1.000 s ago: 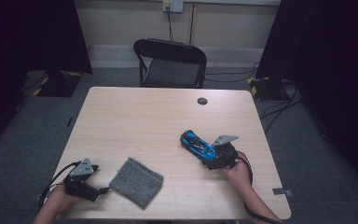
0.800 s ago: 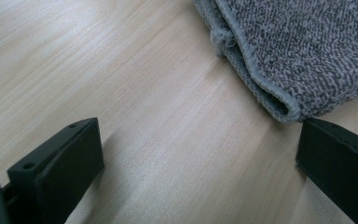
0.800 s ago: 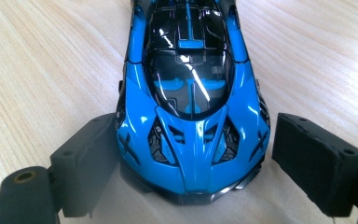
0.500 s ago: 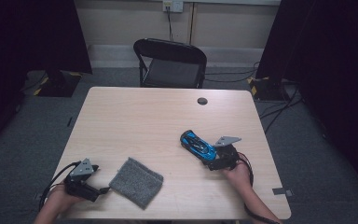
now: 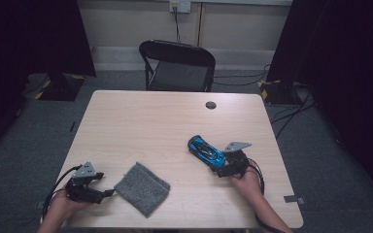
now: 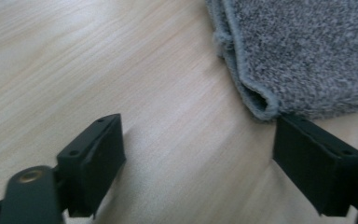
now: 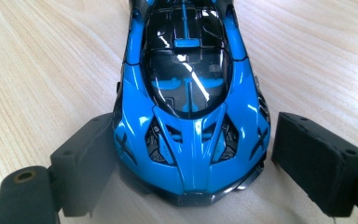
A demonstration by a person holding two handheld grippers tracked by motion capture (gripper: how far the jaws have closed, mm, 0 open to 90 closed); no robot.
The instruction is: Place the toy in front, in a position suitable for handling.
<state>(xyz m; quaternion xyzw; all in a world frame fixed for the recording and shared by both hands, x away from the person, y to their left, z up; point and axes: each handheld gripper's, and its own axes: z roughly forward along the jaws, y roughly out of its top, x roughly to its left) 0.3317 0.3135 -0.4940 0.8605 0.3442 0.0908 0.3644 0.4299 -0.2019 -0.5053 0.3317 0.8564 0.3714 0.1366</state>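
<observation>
Grey cloth lies just beside the closing, empty left tongs; right tongs straddle the blue car, unclamped.

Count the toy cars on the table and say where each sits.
1. A single blue toy car stands on the table toward its right side, its end between the right gripper jaws. Nothing on the tabletop looks able to hide another.

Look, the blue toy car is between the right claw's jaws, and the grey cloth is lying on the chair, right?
Not quite. The blue toy car does sit between the jaws of the right claw, but the grey cloth is not on the chair. The high view shows it lying on the table, near the front edge, just beside the left claw.
</observation>
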